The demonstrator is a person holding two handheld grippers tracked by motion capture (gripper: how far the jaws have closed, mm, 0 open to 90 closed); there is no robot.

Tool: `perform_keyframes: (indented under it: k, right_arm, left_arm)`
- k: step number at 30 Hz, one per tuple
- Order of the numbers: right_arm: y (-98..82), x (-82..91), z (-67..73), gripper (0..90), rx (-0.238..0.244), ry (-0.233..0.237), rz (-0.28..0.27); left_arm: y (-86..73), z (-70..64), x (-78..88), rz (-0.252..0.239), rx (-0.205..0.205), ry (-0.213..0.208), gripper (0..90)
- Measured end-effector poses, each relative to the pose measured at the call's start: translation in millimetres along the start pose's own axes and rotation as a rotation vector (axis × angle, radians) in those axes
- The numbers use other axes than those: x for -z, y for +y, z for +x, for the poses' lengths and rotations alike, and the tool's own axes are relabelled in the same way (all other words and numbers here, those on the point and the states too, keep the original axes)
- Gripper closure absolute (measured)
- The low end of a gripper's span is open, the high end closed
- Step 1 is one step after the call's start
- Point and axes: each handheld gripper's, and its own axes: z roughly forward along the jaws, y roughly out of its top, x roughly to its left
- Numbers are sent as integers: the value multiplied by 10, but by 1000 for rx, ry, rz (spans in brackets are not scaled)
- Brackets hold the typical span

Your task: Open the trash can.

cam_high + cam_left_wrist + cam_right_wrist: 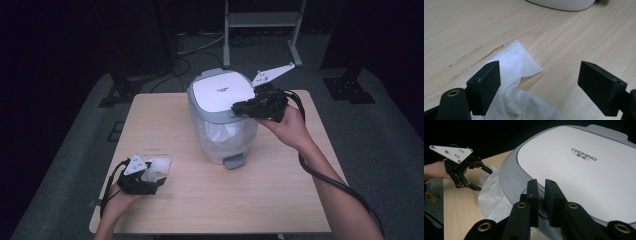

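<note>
Near the table's front edge, the left gripper [156, 183] stands wide open over a crumpled paper towel [519, 82], which lies between its jaws, toward the left one. Right gripper [541, 202], nearly closed, rests at the bin lid [222, 90].

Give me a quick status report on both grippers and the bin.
Left gripper open over white tissue, no grip yet. Right gripper jaws nearly shut at the lid edge of the bin. Lid closed.

Right claw [541, 195] jaws nearly closed at the bin lid [579, 167] rim, left claw [477, 178] spread beyond, clear liner [490, 195]
</note>
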Motion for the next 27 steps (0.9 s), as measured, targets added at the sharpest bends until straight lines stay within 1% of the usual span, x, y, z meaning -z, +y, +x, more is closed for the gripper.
perform_keyframes:
  k: [2,4,6,8,10,12,13,18,20,21,22,25,26,27]
  right_arm:
    - [3,-13,1,846,-1,-4,-4]
    - [-3,-32,21,898,12,-25,-12]
    - [-1,-50,28,899,15,-25,-15]
    - [13,-58,47,900,25,-39,-4]
    - [13,-58,63,899,35,-51,-4]
    - [8,-56,69,899,33,-54,-6]
    - [-11,-56,71,900,26,-53,-15]
    - [-11,-48,102,899,42,-75,-4]
    - [-11,-38,105,897,36,-68,-8]
    - [-55,-11,97,844,21,-38,-29]
    - [-88,9,95,838,14,-27,-46]
    - [-172,78,75,811,5,-30,-55]
    - [-172,78,75,811,5,-30,-55]
    - [-225,140,61,804,-3,-28,-64]
  left_arm:
    - [-1,3,1,1,-1,0,172]
    - [-2,6,4,3,0,0,172]
    - [-3,7,3,1,1,0,172]
    - [-3,4,4,0,0,0,172]
    - [-2,2,6,-1,-1,0,172]
    - [-2,2,4,-1,0,-1,172]
    - [-2,-1,-2,3,-2,-2,172]
    - [-1,-12,-10,4,-1,-5,172]
    - [-1,-11,-7,1,0,-5,172]
    - [-5,3,1,-1,4,-3,172]
    - [-9,11,1,1,8,-4,172]
    - [-18,22,-11,9,7,-1,172]
    - [-18,22,-11,9,7,-1,172]
    - [-18,24,-7,8,8,1,172]
